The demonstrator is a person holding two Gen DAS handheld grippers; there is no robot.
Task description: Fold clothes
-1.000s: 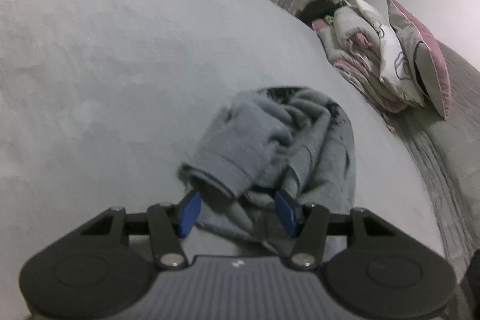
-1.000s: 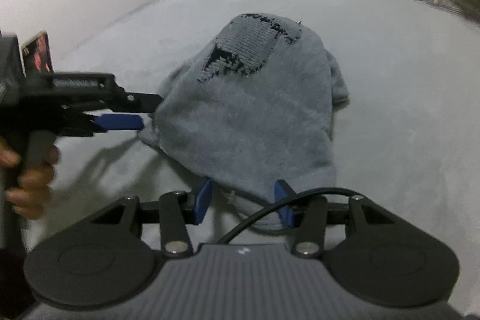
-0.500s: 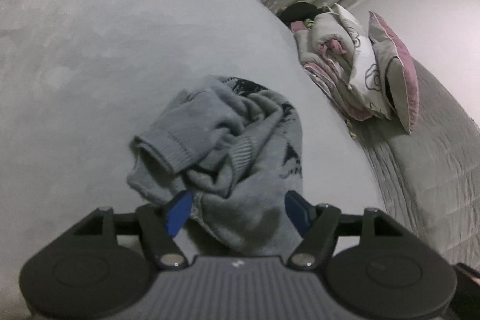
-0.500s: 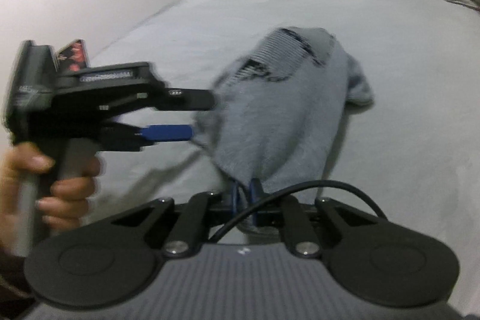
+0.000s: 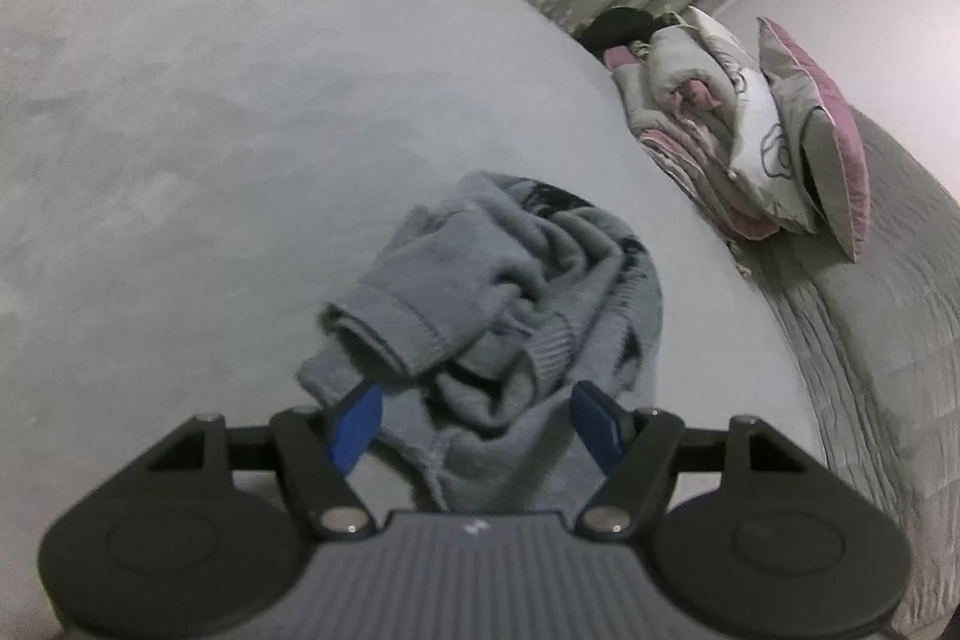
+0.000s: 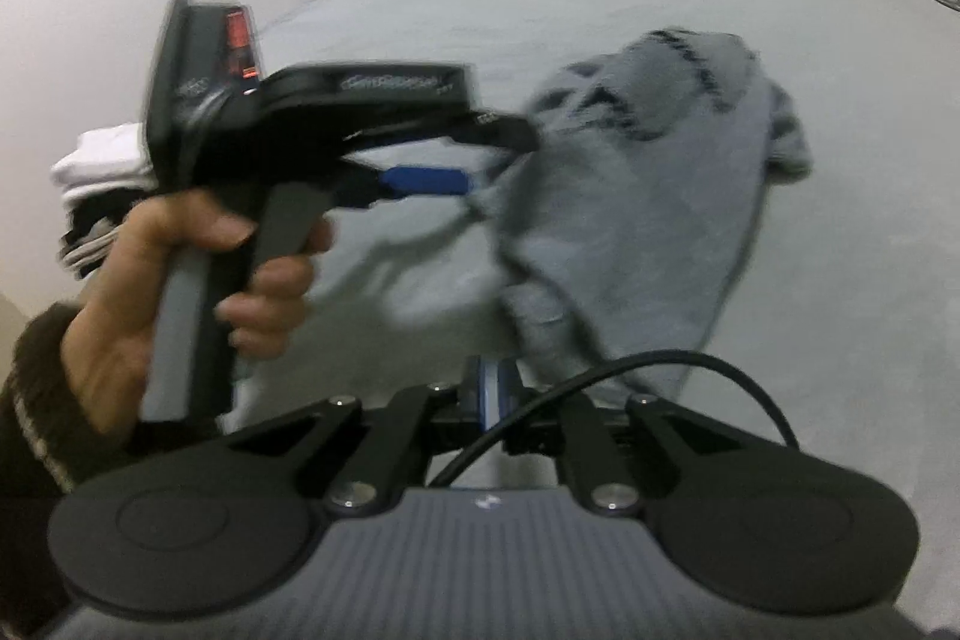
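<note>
Grey knit sweater point(image 5: 510, 304), with a dark pattern at its far end, lies bunched on the pale grey bed point(image 5: 180, 148). In the left wrist view it sits directly ahead of the left gripper point(image 5: 474, 421), whose blue fingers point(image 5: 355, 421) stand apart, one on each side of the garment's near folds; whether either pad touches the cloth cannot be told. A ribbed cuff point(image 5: 384, 334) juts toward the left finger, just beyond its tip.

In the right wrist view the sweater point(image 6: 648, 220) forms a long shape: its long axis runs from the right gripper point(image 6: 495, 391) away and to the right, with the patterned end farthest off and the narrow end at the fingers. The right gripper's fingers are together, clamped on that near edge of the sweater. A black cable point(image 6: 600, 400) arcs across the gripper's front. The left gripper point(image 6: 486, 154) appears here from the side, blurred, held by a hand point(image 6: 180, 280), its fingers reaching the sweater's left edge.

Beyond and to the right of the left fingers, pillows point(image 5: 780, 124) and folded bedding point(image 5: 678, 100) are stacked at the bed's edge. Left of the right fingers, behind the hand, lies a pile point(image 6: 102, 196) of folded white and dark clothes. No containers are visible.
</note>
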